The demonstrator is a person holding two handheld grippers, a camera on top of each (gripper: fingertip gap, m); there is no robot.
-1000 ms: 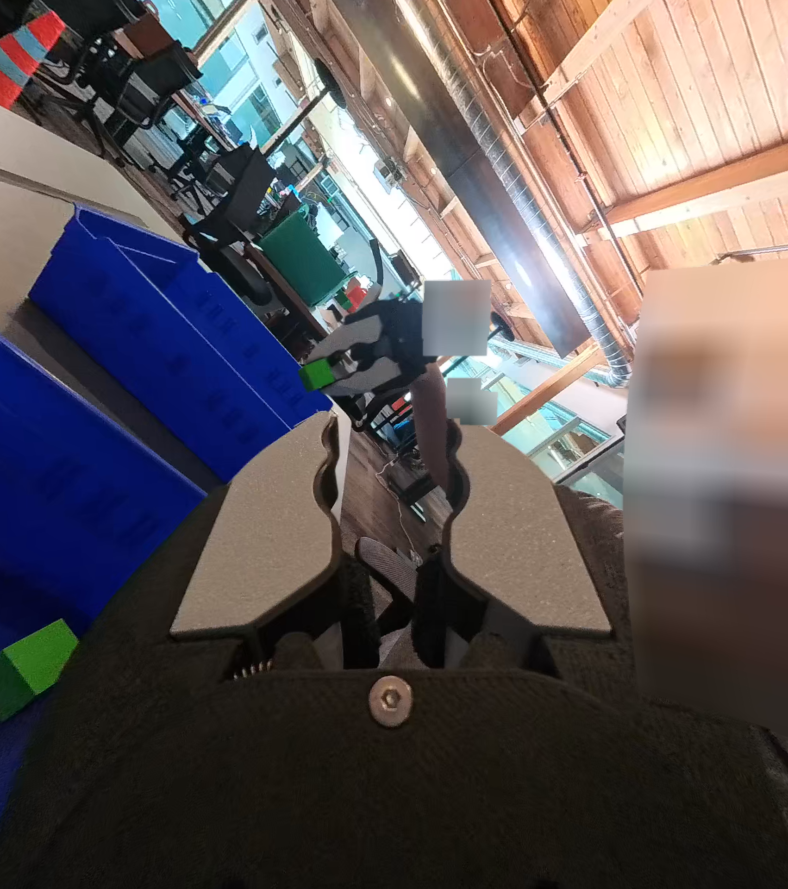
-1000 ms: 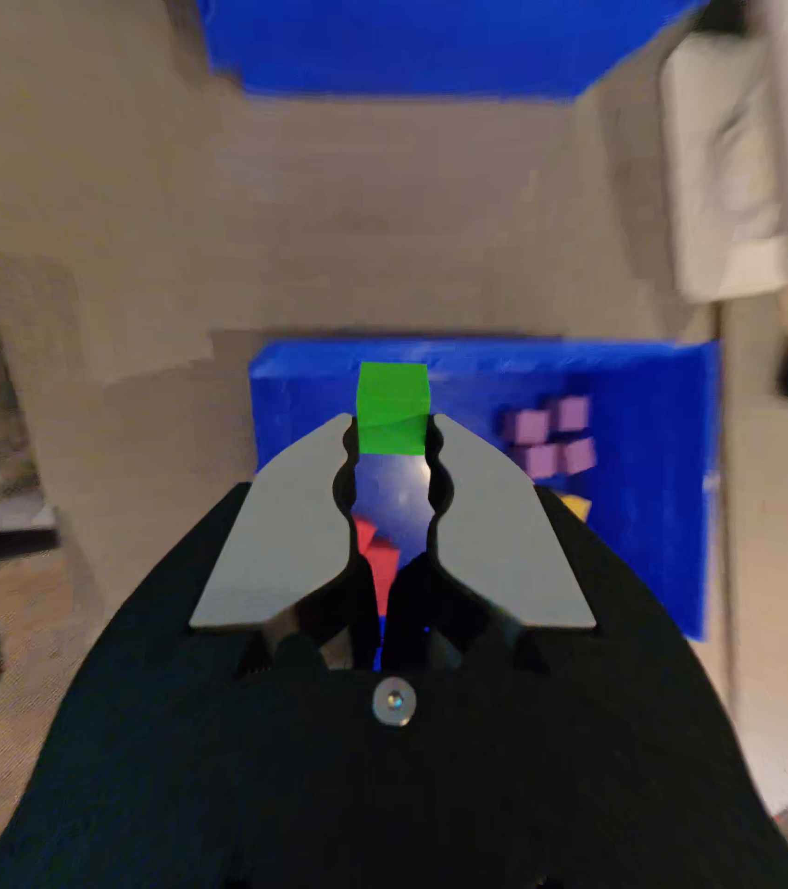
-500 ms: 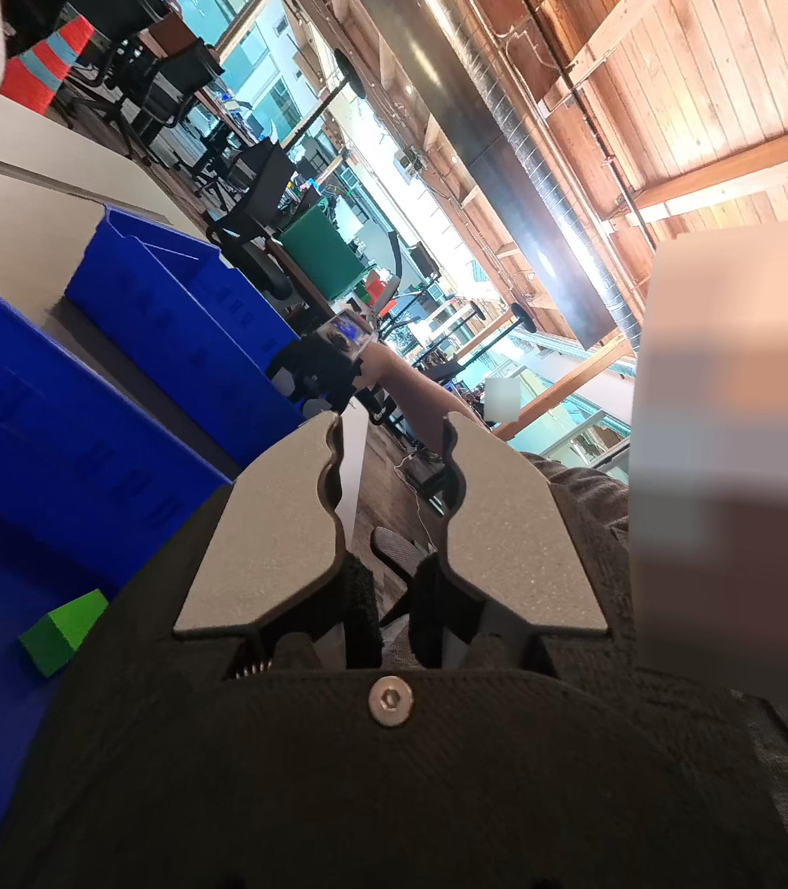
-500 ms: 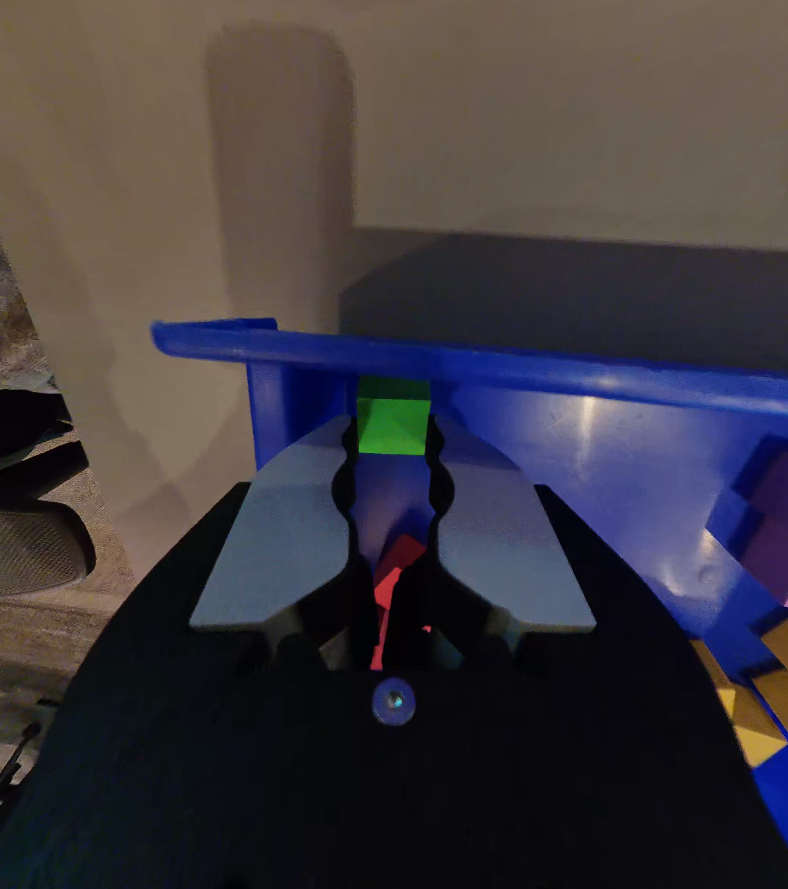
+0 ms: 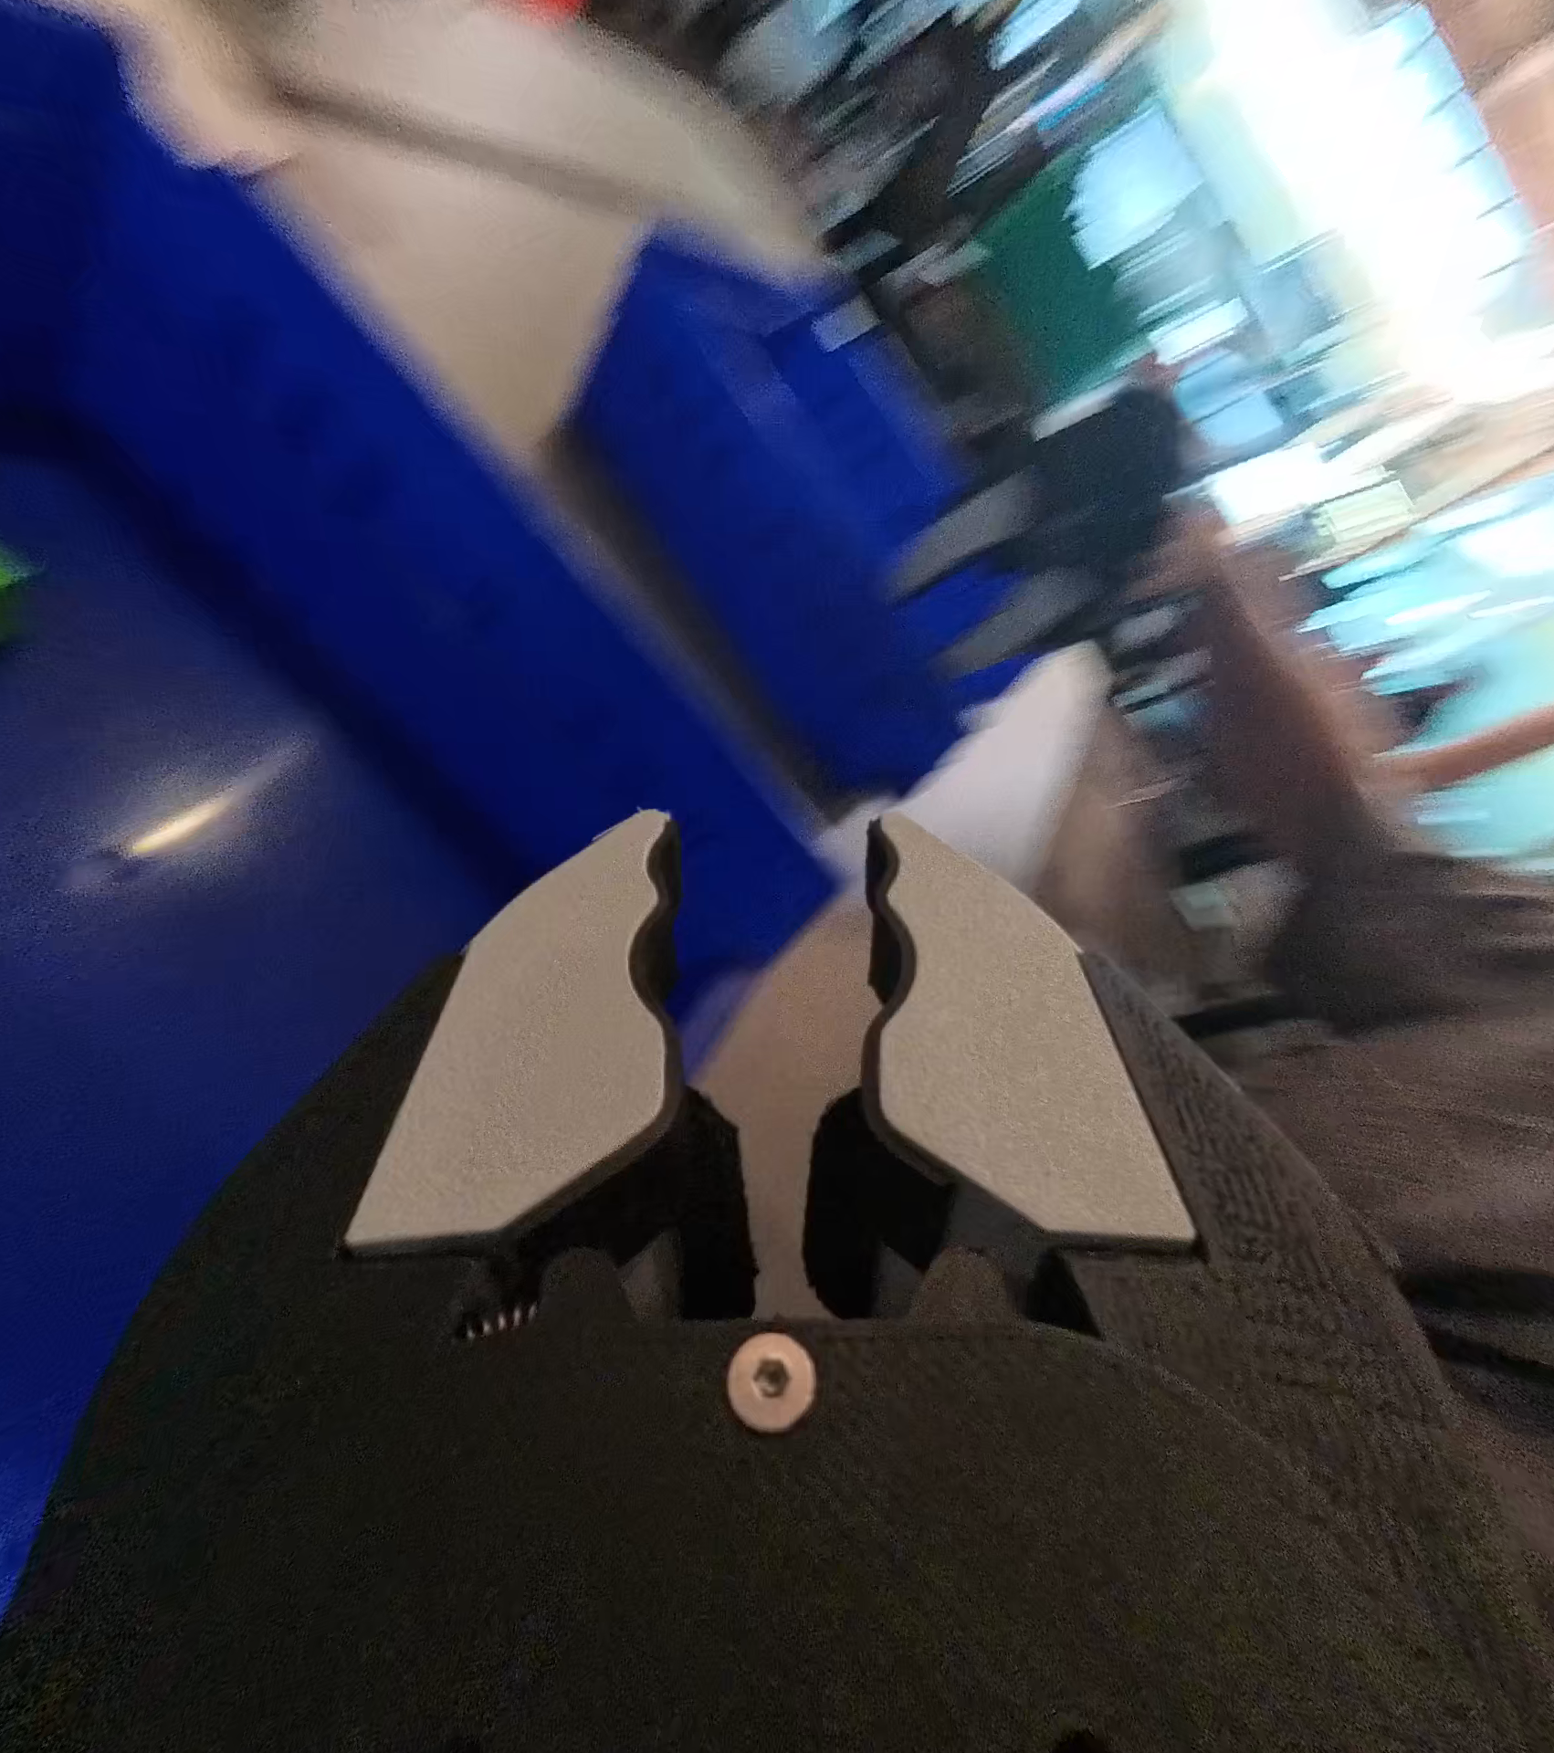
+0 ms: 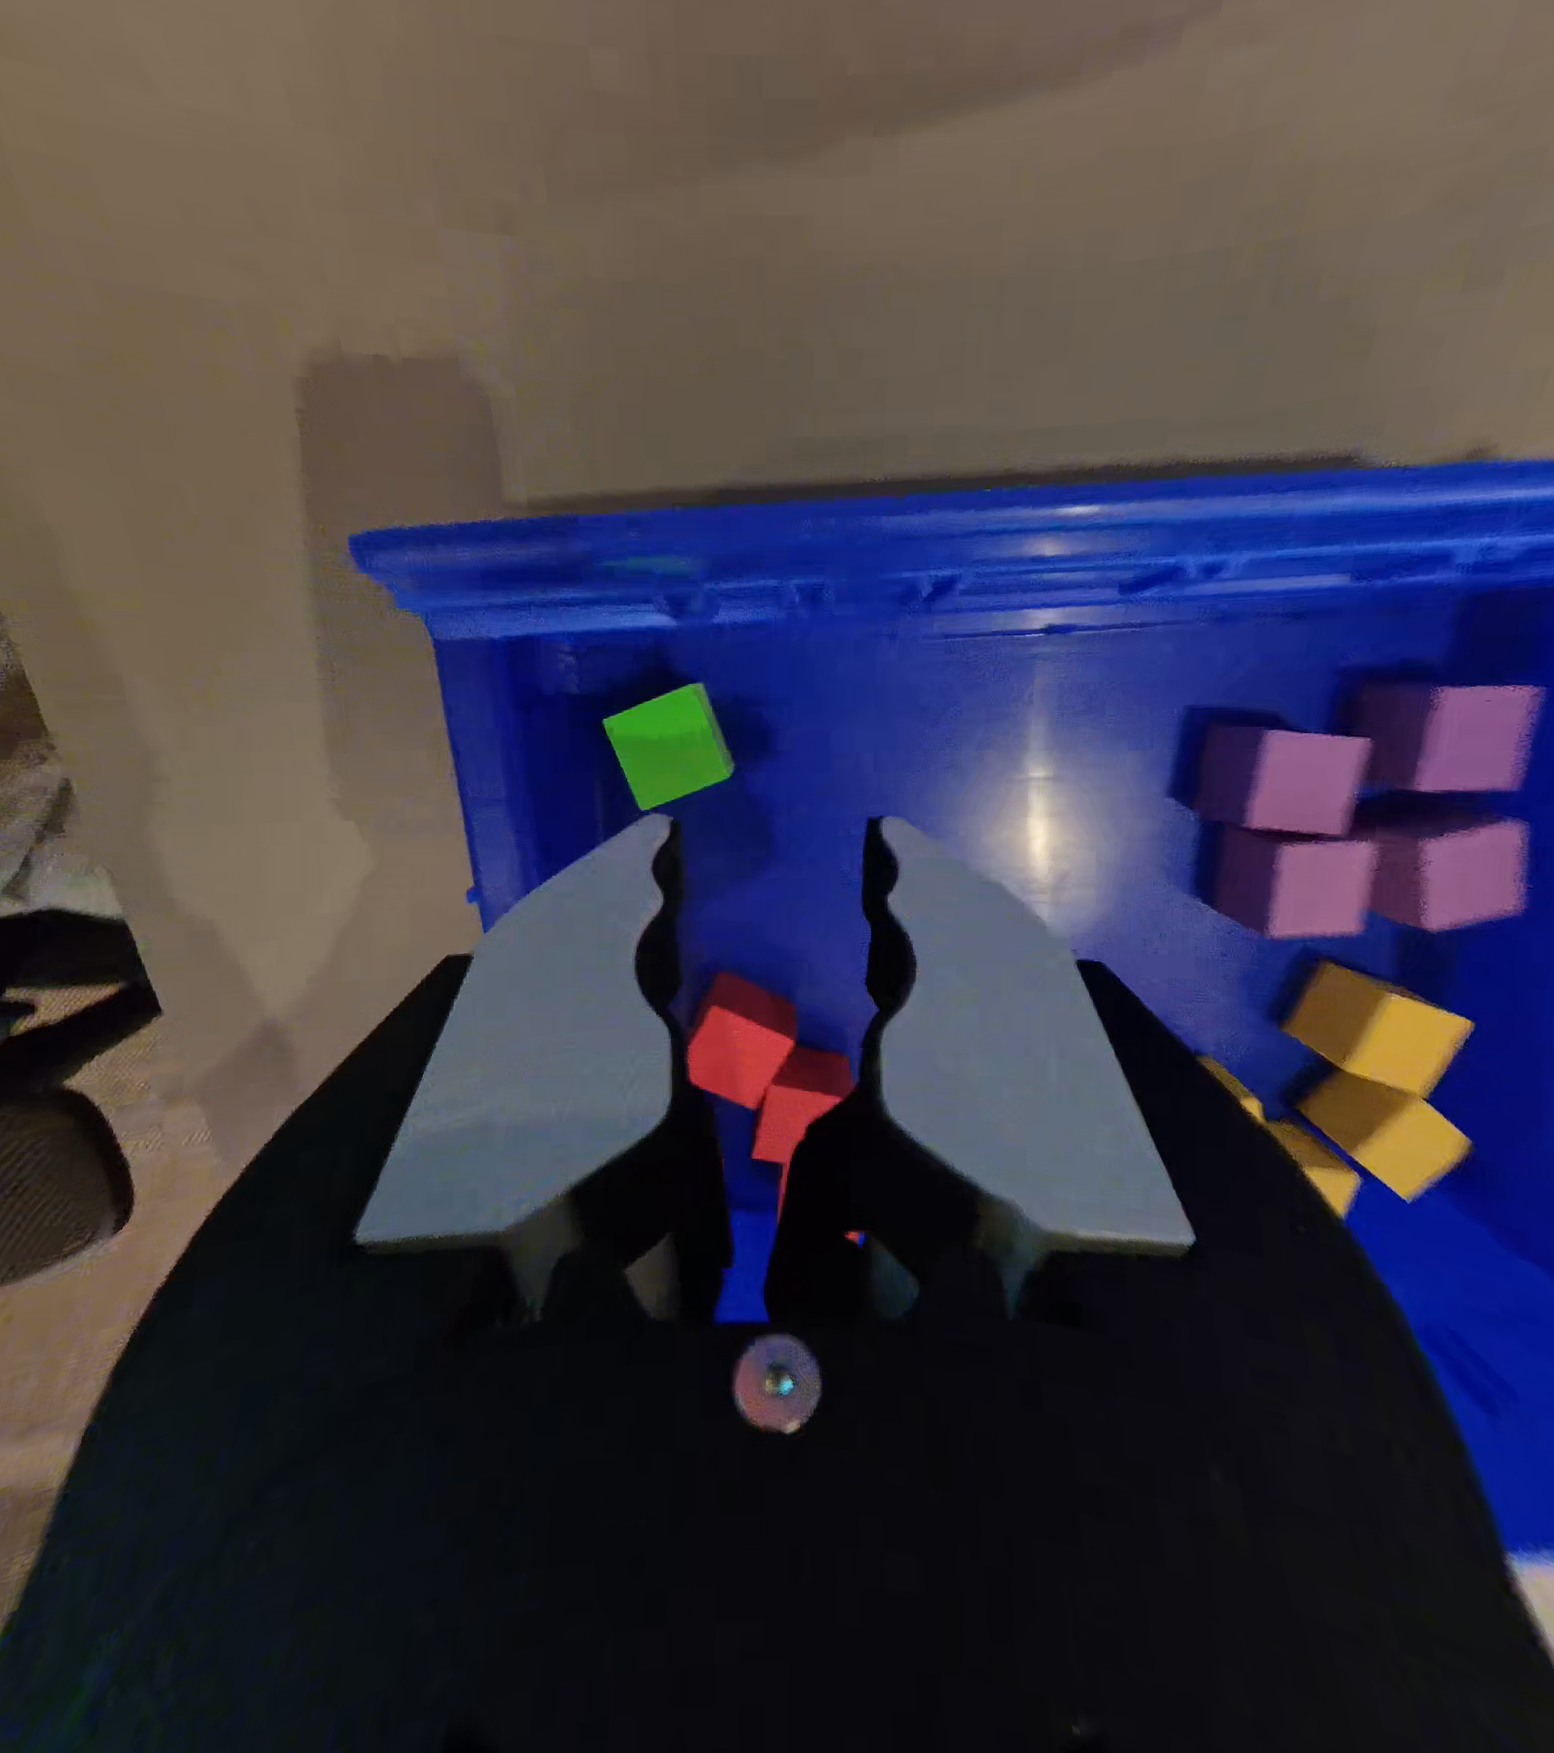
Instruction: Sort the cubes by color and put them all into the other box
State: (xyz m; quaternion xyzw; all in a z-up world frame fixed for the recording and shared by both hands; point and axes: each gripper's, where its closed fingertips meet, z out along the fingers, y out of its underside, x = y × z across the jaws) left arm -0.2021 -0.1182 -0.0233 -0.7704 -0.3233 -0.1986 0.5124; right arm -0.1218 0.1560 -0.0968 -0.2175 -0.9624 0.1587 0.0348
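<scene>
Blue bin [image 6: 991, 560] beneath the right gripper [image 6: 768, 835], jaws parted and empty; green cube [image 6: 667, 747] at 11 o'clock of its tips, red cubes [image 6: 740, 1039] between the fingers, purple cubes [image 6: 1361, 806] at 2 o'clock. Left gripper [image 5: 766, 839], jaws parted and empty, over what appears, through blur, another blue bin [image 5: 432, 588].

- Your left gripper [image 5: 768, 839] has its grey fingers [image 5: 536, 1062] parted, nothing between them.
- Your right gripper [image 6: 768, 835] points downward, its grey fingers [image 6: 1010, 1053] spread with a clear gap, gripping nothing.
</scene>
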